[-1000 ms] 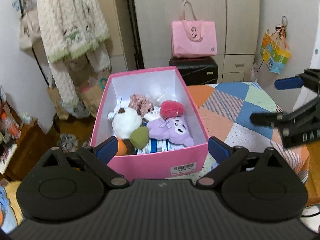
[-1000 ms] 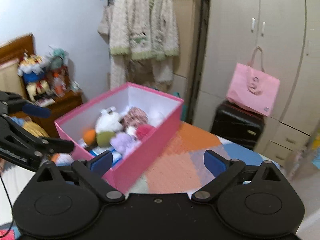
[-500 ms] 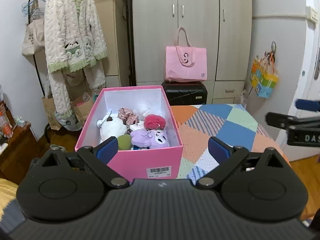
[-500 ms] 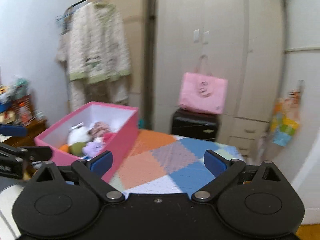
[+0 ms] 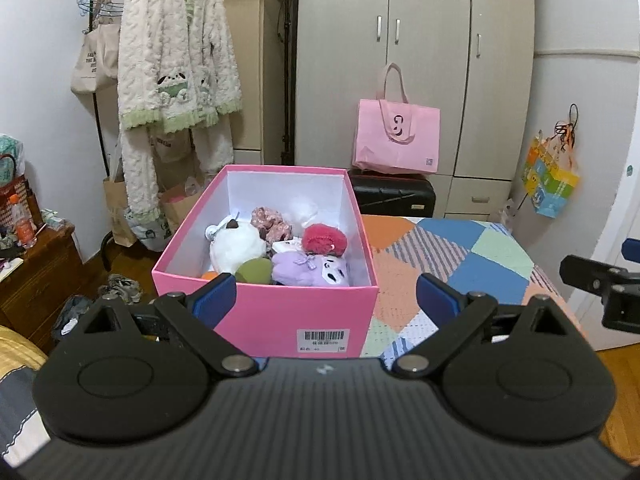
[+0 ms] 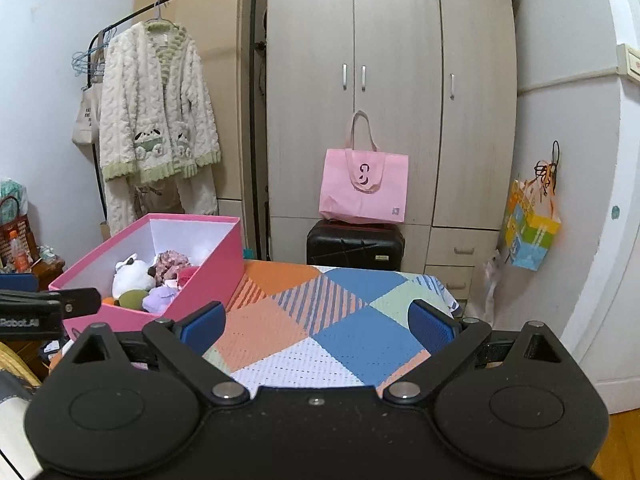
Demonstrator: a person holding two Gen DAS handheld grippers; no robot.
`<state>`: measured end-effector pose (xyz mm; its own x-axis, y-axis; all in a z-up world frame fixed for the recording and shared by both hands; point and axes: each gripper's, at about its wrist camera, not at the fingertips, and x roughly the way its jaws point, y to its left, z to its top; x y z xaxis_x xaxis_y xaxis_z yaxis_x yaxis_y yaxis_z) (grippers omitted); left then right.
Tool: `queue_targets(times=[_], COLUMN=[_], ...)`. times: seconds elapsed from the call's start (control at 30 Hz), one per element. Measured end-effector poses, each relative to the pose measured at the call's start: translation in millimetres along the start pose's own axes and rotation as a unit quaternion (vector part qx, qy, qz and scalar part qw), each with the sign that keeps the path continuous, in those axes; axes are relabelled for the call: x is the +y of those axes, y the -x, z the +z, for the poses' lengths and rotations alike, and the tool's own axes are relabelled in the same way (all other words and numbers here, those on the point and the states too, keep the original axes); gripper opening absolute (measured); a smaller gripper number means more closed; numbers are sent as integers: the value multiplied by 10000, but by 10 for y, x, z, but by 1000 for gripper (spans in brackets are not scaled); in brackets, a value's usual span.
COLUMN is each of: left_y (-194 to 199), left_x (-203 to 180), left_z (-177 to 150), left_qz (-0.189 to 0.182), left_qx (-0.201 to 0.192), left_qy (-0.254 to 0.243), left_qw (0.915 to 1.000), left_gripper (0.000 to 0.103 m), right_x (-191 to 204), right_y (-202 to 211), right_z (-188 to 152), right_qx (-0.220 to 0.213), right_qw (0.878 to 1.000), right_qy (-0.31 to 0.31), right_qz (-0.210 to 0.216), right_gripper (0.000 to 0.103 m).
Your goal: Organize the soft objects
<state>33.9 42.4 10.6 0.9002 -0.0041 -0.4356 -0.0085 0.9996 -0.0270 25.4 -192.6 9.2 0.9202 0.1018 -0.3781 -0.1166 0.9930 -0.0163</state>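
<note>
Your left tongs point(image 5: 322, 294) hang with fingers spread wide and empty, facing the near wall of a pink box point(image 5: 280, 320) that stands at the left end of the tabletop point(image 6: 352, 320), which wears a patchwork cloth of orange, blue, mint and white. Inside the box lie the soft toys: a white plush point(image 5: 234, 244), a purple plush point(image 5: 308, 270), a red pom-pom point(image 5: 324, 238) and an olive one point(image 5: 254, 271). Your right tongs point(image 6: 316, 320) are likewise apart, holding nothing, over the bare cloth to the right of the box. At the far side, a pink tote bag point(image 6: 363, 186) sits on a black suitcase point(image 6: 354, 245) against a beige wardrobe point(image 6: 392, 92); a fleecy cream robe point(image 6: 156, 108) hangs from a rail at far left.
</note>
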Motion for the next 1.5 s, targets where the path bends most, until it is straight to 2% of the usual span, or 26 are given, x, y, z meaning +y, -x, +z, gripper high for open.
queue_targets(times=[0.13,0.33,0.63,0.9,1.2,1.5], left_y=[23,27,55,65,114,63], left_x=[-55,-39,-88,-105,-120,-114], left_z=[-53,-66,-131,-157,-232,-241], left_qz=[250,259,446,430,387,393], left_qx=[-120,-92,-272,-356,-731,-594], left_qy=[-178,-194,-357,-362,-383,-372], left_qw=[9995,9994,9980,9978,9958,9968], left_gripper=[98,98,98,98,98,98], right_x=[36,46,42,82,95,69], right_y=[18,46,90,61,74,85], right_z=[-28,-54,-108,-139,-162,-172], right_qx=[25,-7,-70,-42,-159,-132], right_qw=[10000,9997,9991,9986,9972,9973], right_qy=[-22,-23,65,162,236,196], right_qz=[-12,-242,-414,-511,-695,-697], right_gripper=[100,100,100,100,100,100])
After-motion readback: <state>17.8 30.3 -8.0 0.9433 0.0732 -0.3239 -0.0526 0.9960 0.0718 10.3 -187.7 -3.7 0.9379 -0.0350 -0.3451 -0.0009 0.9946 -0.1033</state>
